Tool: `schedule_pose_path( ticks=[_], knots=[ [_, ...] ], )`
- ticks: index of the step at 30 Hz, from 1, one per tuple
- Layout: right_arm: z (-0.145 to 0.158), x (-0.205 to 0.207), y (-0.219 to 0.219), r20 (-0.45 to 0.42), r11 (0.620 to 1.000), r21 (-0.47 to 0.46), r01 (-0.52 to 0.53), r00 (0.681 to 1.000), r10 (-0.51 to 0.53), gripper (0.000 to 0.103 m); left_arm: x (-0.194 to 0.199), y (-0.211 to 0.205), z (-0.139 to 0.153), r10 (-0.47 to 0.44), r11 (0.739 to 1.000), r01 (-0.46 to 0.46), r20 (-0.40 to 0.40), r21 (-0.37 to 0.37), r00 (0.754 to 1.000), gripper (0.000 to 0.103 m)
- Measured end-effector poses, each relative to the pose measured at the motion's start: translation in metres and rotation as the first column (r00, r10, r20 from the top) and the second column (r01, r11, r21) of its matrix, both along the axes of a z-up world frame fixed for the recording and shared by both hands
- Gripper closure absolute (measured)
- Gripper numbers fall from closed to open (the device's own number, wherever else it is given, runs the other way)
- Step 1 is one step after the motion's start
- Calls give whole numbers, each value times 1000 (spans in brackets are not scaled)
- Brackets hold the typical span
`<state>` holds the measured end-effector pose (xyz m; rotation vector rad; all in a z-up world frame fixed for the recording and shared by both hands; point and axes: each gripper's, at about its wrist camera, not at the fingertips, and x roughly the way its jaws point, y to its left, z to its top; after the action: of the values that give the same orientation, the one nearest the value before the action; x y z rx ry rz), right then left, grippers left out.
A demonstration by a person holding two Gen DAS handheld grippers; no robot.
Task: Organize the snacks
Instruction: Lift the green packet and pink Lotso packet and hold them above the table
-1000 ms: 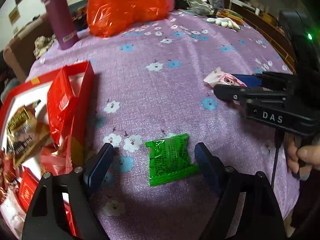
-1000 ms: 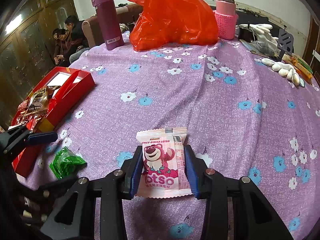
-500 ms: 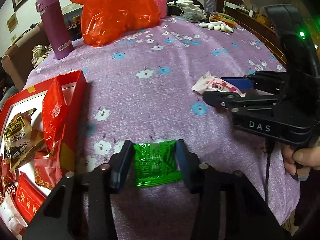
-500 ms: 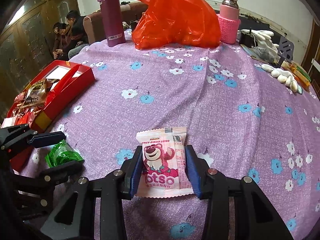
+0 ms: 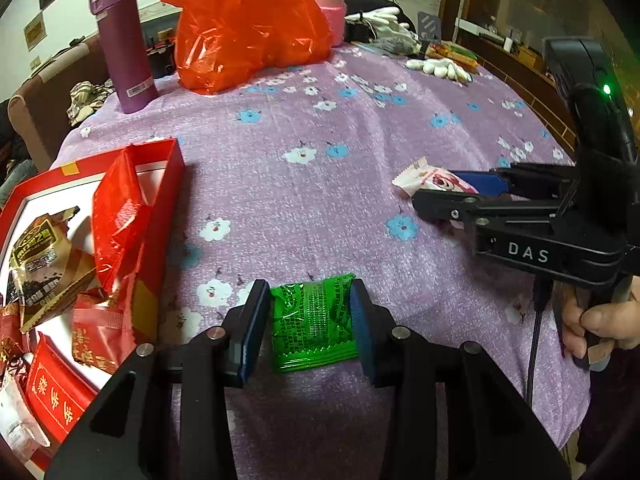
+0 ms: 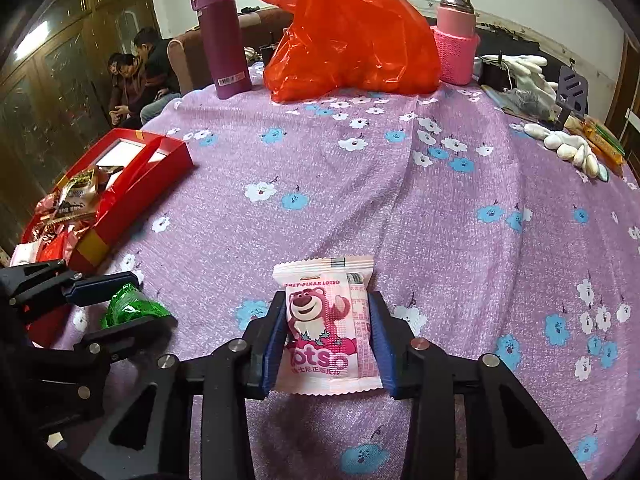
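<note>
At nine o'clock on the floral purple tablecloth, an open red box packed with snack packets. Just right of it, at six o'clock in the left wrist view, the left gripper clamped on a green snack packet, blue pads pressing both sides. Farther right, the right gripper closed around a pink bear-print snack packet. At twelve o'clock, a purple flask, an orange plastic bag and a pink bottle.
</note>
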<state>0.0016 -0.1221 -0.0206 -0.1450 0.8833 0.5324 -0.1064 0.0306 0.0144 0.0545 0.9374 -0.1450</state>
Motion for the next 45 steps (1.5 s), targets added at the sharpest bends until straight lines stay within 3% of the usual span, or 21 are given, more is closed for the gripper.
schedule_pose_path(
  ticks=[7,14,32,45],
  knots=[
    [13,-1,-8,28,996,85,7,1000,-10,63,-6,4,22,24,999,-26,85,26,996,65],
    [13,-3,-5,38,996,94,6,999,-9,63,-11,11,37,44,997,-53,145,56,988,65],
    [22,-11,3,67,992,127,13,997,-22,63,-36,36,67,79,996,-88,229,29,970,65],
    [43,-34,15,128,955,295,-18,992,-21,64,-61,68,73,138,990,-138,262,-20,955,65]
  ],
)
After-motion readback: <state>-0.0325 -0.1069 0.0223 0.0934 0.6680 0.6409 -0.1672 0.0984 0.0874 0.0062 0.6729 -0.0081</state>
